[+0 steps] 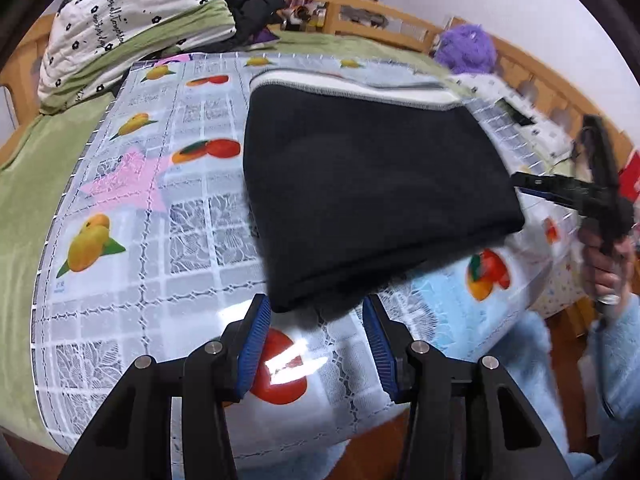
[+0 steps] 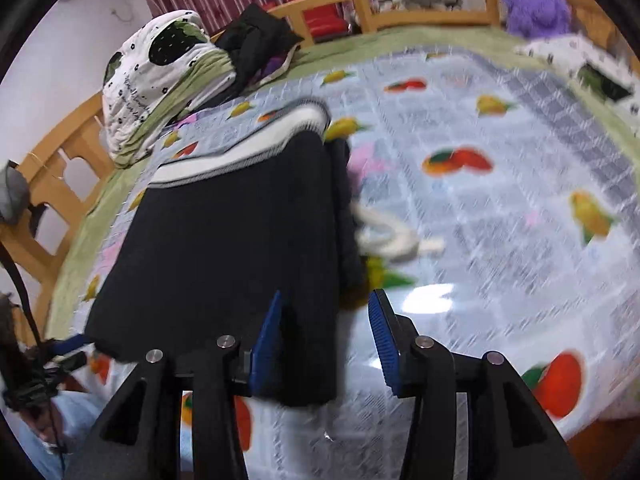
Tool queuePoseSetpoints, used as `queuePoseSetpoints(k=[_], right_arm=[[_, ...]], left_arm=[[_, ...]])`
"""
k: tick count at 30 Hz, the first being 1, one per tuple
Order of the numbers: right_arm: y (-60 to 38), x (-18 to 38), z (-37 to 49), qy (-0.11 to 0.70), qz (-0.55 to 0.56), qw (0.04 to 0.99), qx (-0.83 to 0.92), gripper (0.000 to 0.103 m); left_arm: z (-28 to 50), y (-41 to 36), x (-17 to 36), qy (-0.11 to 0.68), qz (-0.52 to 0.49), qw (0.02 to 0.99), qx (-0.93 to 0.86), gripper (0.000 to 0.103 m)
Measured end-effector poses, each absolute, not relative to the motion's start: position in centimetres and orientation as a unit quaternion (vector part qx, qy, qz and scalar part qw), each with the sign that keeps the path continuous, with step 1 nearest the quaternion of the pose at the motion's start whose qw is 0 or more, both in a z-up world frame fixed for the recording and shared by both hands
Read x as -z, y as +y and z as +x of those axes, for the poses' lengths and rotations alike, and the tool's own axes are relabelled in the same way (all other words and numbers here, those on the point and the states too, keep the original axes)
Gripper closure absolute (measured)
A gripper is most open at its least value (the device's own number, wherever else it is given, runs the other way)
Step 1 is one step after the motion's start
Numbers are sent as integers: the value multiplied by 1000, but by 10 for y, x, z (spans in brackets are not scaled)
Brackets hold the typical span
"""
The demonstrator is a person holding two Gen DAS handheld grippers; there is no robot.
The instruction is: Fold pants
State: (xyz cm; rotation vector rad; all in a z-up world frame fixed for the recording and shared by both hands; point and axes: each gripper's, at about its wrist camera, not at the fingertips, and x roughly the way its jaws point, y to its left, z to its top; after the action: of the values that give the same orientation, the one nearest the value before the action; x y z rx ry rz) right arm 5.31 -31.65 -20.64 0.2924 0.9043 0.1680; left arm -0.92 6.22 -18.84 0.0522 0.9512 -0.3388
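Left wrist view: the folded black pants (image 1: 376,200) are lying on the fruit-print cloth (image 1: 168,208) spread over the bed, white-and-grey waistband (image 1: 360,84) at the far edge. The left claw (image 1: 316,344) is hovering just off the pants' near corner, its blue pads (image 1: 254,344) standing apart with only the cloth and a glare patch between them; nothing is gripped. This view alone is showing the right claw (image 1: 560,184) from the side, at the pants' right edge, with the person's hand (image 1: 604,268) on its handle and a pale blue fluffy sleeve (image 1: 616,360) below. A pink star print (image 1: 128,184) is showing left of the pants.

Right wrist view, motion-blurred: the right claw (image 2: 324,344) is standing over the pants' (image 2: 224,248) near right corner. Its pads (image 2: 266,344) are apart; the corner fabric is lying between them, not pinched. Only this view is showing a pale drawstring (image 2: 396,236) trailing from the pants' right edge onto the cloth (image 2: 500,240), and the left claw (image 2: 64,350) at the pants' left corner.

Both views are showing a folded quilt (image 1: 132,28) and a purple plush toy (image 2: 536,0) at the bed's far side. No containers.
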Motion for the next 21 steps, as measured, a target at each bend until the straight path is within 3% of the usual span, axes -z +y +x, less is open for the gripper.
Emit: queuePoseSetpoints(k=[4,5,6,8,13,17,21], right_arm=[[-308,226,47,453,171,869,-100,58],[-304,230,46,457,174,866,-101,62],[-300,231,47,457,170,867,-98,77],[-290,227,48,450,135,878,-92,90],[-306,191,34,377,150,909,-97,93],[-321,222,50,414,164,893,-68,93],[-327,239,57,431,180,882,-66,93]], left_arm=[[2,48,201,448,48,886,105,59],[5,48,202,447,46,888,99,72],[8,45,205,450,53,887,87,77],[9,41,201,434,66,895,78,87],[-15,37,175,380,73,916,109,88],[-23,16,210,410,119,899,100,85],[-34,13,207,394,141,903,97,82]])
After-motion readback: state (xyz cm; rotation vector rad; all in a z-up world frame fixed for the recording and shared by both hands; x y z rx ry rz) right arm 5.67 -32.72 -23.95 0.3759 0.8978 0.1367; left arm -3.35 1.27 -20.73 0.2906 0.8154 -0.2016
